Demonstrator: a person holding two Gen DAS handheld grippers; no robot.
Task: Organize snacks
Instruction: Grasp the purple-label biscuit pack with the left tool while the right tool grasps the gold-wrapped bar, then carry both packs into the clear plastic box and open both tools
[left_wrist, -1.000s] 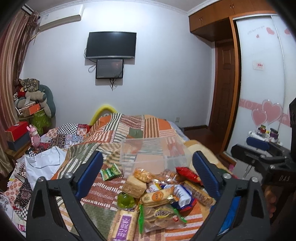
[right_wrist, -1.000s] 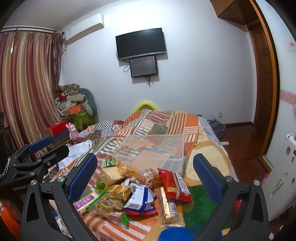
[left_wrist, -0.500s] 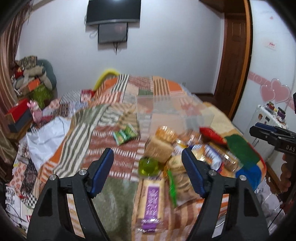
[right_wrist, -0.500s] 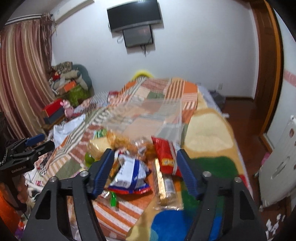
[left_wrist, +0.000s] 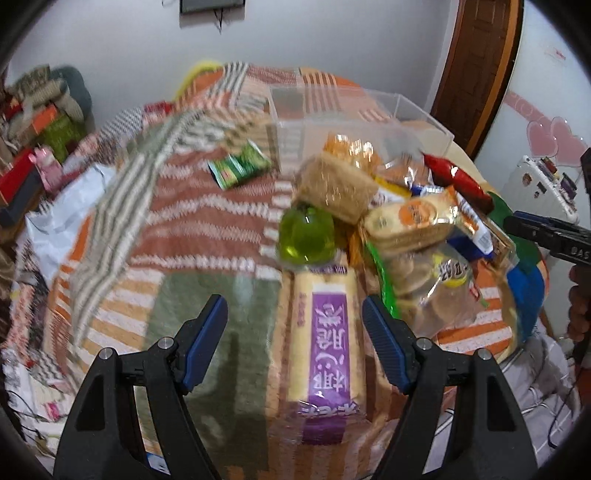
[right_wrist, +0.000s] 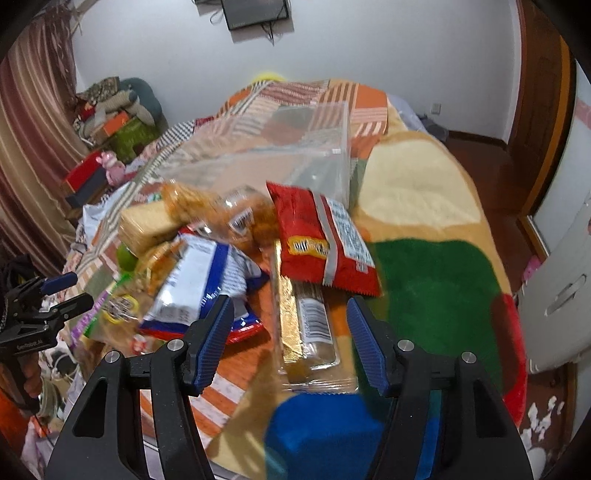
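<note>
A heap of snack packets lies on the patchwork quilt (left_wrist: 192, 236), with a clear plastic box (left_wrist: 354, 122) just behind it. My left gripper (left_wrist: 293, 310) hovers open over a long packet with a purple label (left_wrist: 328, 332); the pads flank it without touching. Beyond it sit a green jelly cup (left_wrist: 306, 236) and a cracker pack (left_wrist: 410, 221). My right gripper (right_wrist: 289, 306) has its jaws closing around a gold-wrapped bar (right_wrist: 306, 325), and the pads stay clear of it. A red packet (right_wrist: 321, 240) and a blue-white packet (right_wrist: 207, 277) lie close by.
A small green packet (left_wrist: 240, 168) lies apart on the quilt, left of the box. The bed's near edge runs below both grippers. A white cabinet (right_wrist: 561, 295) stands to the right, and boxes and toys (right_wrist: 110, 125) are piled by the curtain at left.
Both grippers tipped downward and sank toward the snack heap. Their jaws narrowed, the right one far more. The purple packet and the gold bar now lie between the fingers.
</note>
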